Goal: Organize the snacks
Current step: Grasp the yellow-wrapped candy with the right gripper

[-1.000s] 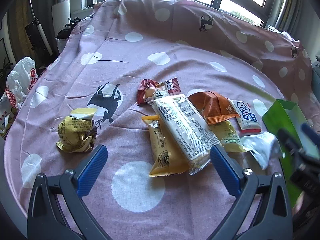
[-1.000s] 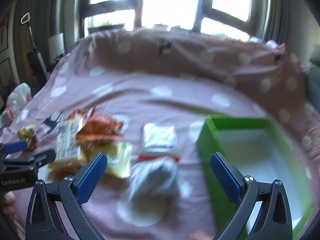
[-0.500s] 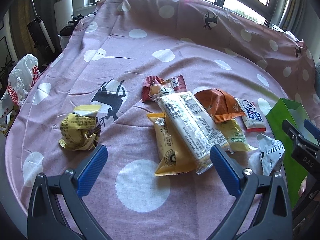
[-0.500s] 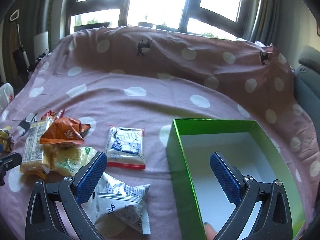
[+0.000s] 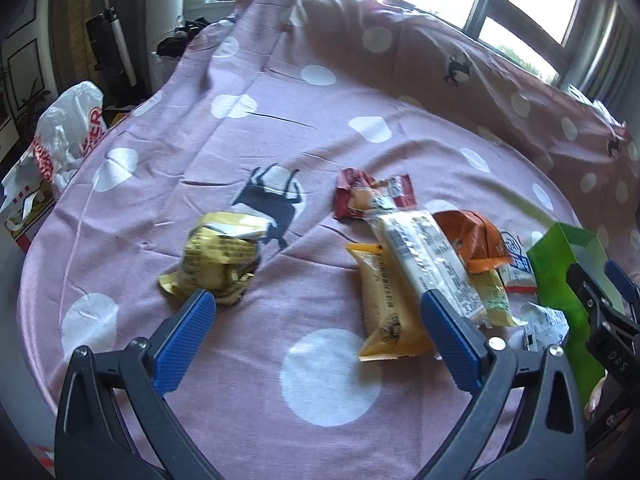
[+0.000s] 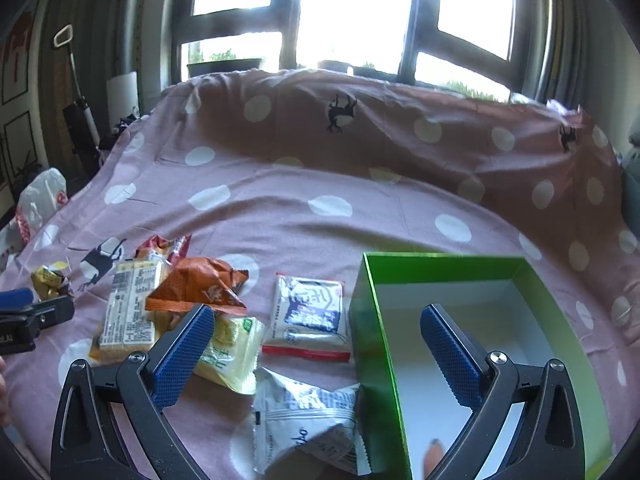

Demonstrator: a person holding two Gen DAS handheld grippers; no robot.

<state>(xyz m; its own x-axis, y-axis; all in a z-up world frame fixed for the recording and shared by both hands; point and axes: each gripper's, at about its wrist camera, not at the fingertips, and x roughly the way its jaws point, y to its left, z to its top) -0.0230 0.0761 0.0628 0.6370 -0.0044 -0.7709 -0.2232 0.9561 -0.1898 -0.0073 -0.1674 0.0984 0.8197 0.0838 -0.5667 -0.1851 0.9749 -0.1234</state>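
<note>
**Both grippers open over the snack pile, green box waiting empty**

The left gripper point(image 5: 316, 324) hangs with its blue pads spread wide and nothing between them; the right gripper point(image 6: 314, 344) is likewise wide open and empty, one pad over the snacks and the other over the green box point(image 6: 374, 320). The snacks lie on the pink dotted cloth point(image 5: 320, 120), none in the box as far as can be seen; a crumpled yellow wrapper point(image 5: 218, 260) sits apart on the left, while the long white pack point(image 5: 428, 260), the yellow-orange pack point(image 5: 386, 316) and the orange bag point(image 5: 472, 236) overlap in a heap.

My judgement: the step is a first pick. The white crinkled pouch point(image 6: 308, 416), touching the box's near wall, is the easiest start for the right gripper; take it by a flat sealed edge, not across its puffed middle; lift it clear of the wall before moving over the box. The left gripper would do best with the lone yellow wrapper, since it frees nothing else by being moved.

Hard to tell: the box floor near the bottom edge is cut off, and an orange mark there is unclear; the print on the packs is unreadable; the pale yellow pack point(image 6: 230, 348) is partly hidden behind the right gripper's pad.
</note>
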